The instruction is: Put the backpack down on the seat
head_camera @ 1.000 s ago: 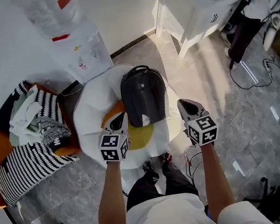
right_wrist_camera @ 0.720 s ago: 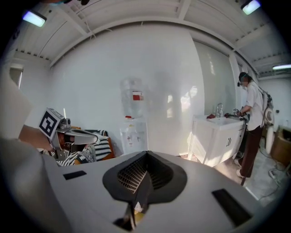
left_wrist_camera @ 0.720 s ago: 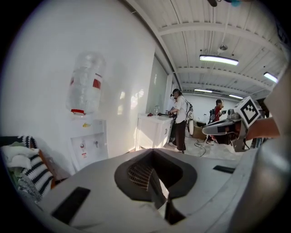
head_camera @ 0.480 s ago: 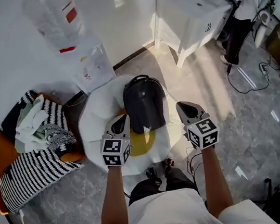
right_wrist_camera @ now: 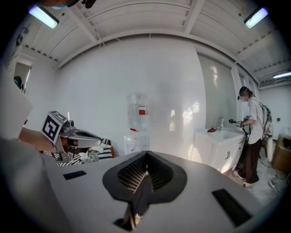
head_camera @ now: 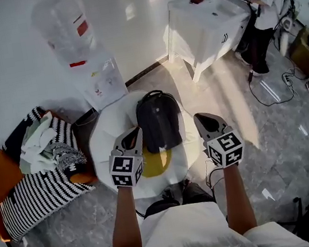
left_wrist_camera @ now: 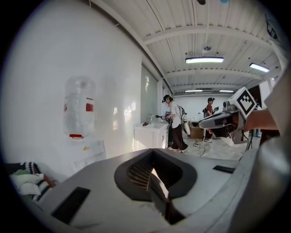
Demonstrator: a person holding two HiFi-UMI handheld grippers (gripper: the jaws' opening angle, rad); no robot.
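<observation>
The black backpack (head_camera: 158, 119) lies on the white round seat (head_camera: 107, 127) at frame centre. The left gripper (head_camera: 133, 133) and right gripper (head_camera: 200, 118) flank its lower end, fingers (head_camera: 129, 141) clenched, empty.

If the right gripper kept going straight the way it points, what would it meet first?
Nothing close: the right gripper, jaws shut and empty, aims past the black backpack toward the white water dispenser with a clear bottle at the wall. That looks first in line, though depth is unclear.
</observation>
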